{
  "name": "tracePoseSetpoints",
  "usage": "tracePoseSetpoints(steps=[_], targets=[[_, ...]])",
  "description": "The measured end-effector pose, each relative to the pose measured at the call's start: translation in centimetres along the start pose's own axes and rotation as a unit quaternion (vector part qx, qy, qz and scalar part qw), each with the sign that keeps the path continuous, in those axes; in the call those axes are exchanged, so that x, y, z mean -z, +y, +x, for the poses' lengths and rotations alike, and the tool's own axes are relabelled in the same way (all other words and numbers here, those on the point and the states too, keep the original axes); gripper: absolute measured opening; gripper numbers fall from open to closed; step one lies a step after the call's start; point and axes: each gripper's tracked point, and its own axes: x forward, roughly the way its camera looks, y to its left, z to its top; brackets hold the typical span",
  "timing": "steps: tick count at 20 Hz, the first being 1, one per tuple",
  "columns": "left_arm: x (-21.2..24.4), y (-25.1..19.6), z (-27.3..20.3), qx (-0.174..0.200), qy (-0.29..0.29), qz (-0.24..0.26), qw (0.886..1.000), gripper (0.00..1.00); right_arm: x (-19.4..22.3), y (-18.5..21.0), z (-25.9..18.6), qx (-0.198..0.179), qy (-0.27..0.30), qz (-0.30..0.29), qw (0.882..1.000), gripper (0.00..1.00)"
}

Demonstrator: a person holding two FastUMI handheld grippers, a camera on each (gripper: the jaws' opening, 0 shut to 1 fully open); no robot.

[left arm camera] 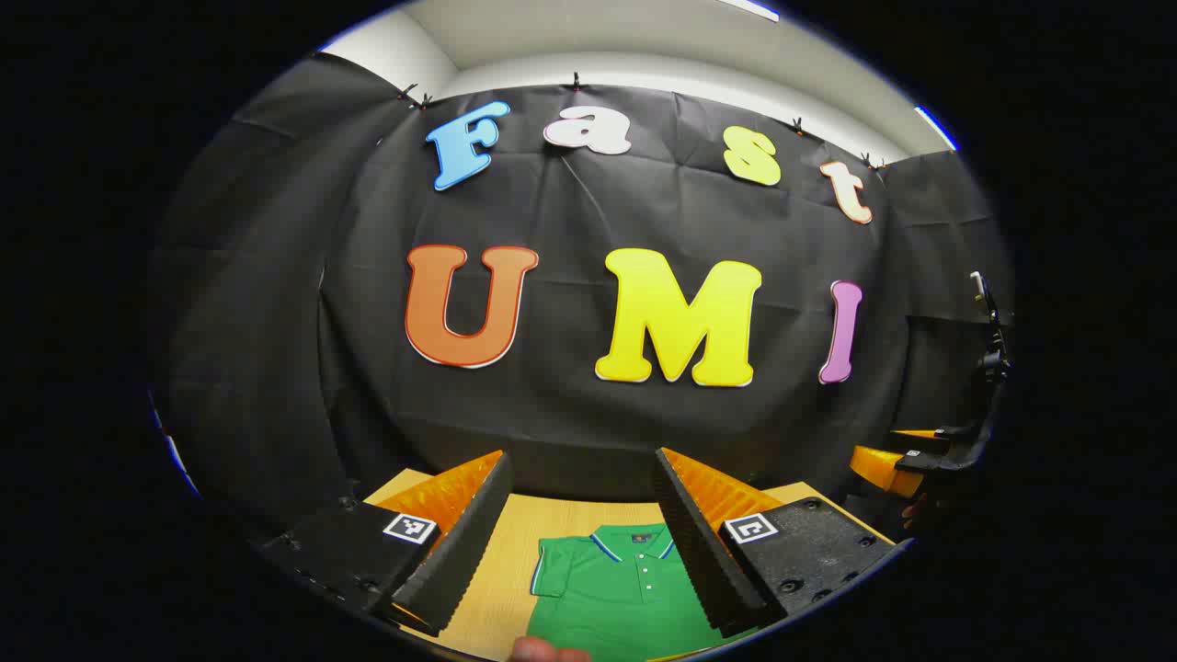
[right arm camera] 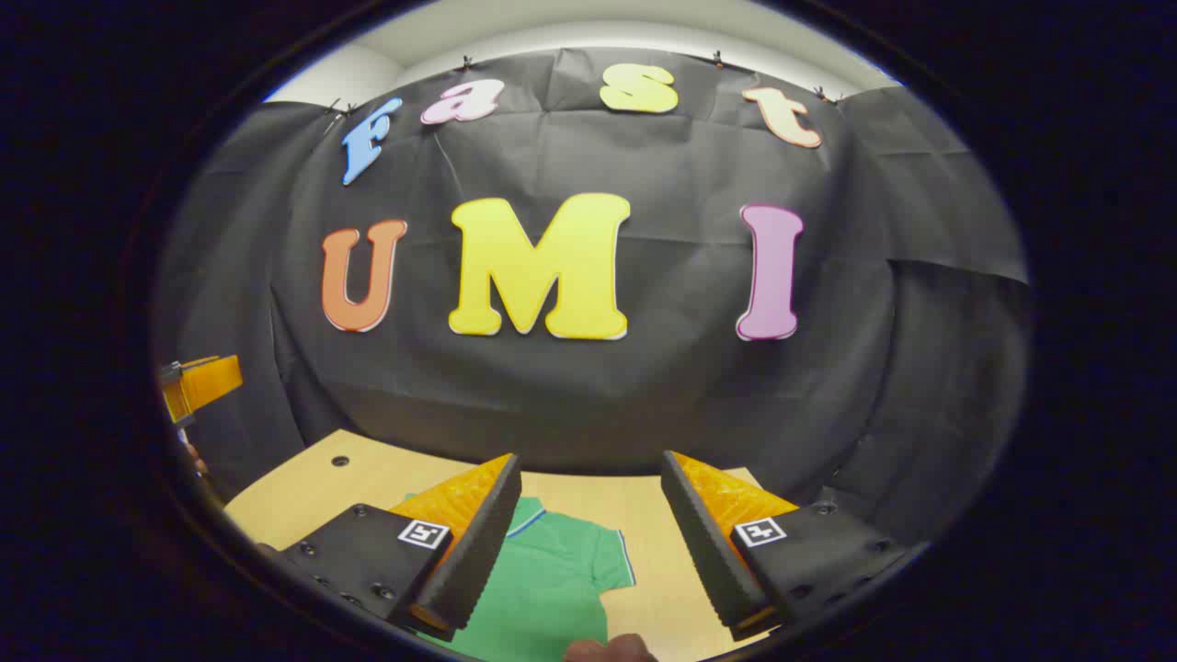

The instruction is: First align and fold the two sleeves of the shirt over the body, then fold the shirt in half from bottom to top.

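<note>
A green polo shirt (left arm camera: 611, 598) with a blue-and-white trimmed collar lies flat on the light wooden table (left arm camera: 501, 561), collar toward the far wall. In the left gripper view my left gripper (left arm camera: 584, 542) is open and raised above the shirt's collar and left sleeve, holding nothing. The right gripper view shows the shirt's other short sleeve (right arm camera: 588, 561) spread out below my right gripper (right arm camera: 588, 547), which is open and empty too. The other gripper (left arm camera: 906, 460) appears at the right edge of the left gripper view, and another (right arm camera: 198, 382) at the left edge of the right gripper view.
The black cloth wall (left arm camera: 588, 405) stands just behind the table's far edge. A small hole (right arm camera: 340, 461) marks the tabletop at the far left. A fingertip (right arm camera: 611, 649) shows at the bottom of each view.
</note>
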Motion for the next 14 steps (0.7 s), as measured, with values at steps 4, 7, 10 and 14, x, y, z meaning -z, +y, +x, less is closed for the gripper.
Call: tracePoseSetpoints(steps=[4, 7, 10, 14], targets=[[2.2, -0.9, 0.6, -0.001, 0.029, -0.002, 1.0, 0.98, 5.8, -1.6, 4.5, -0.012, 0.061, -0.017, 0.998, 0.94], [3.0, -1.1, 0.7, -0.005, 0.04, -0.003, 0.999, 0.98, 9.1, -2.3, 7.9, -0.02, 0.092, -0.021, 0.995, 0.97], [3.9, -1.2, 0.9, -0.009, 0.052, -0.001, 0.999, 0.98, 13.0, -2.9, 11.4, -0.023, 0.129, -0.022, 0.991, 0.94], [4.7, -1.2, 1.1, -0.014, 0.063, 0.002, 0.998, 0.98, 18.1, -3.6, 15.3, -0.02, 0.179, -0.018, 0.983, 0.97]])
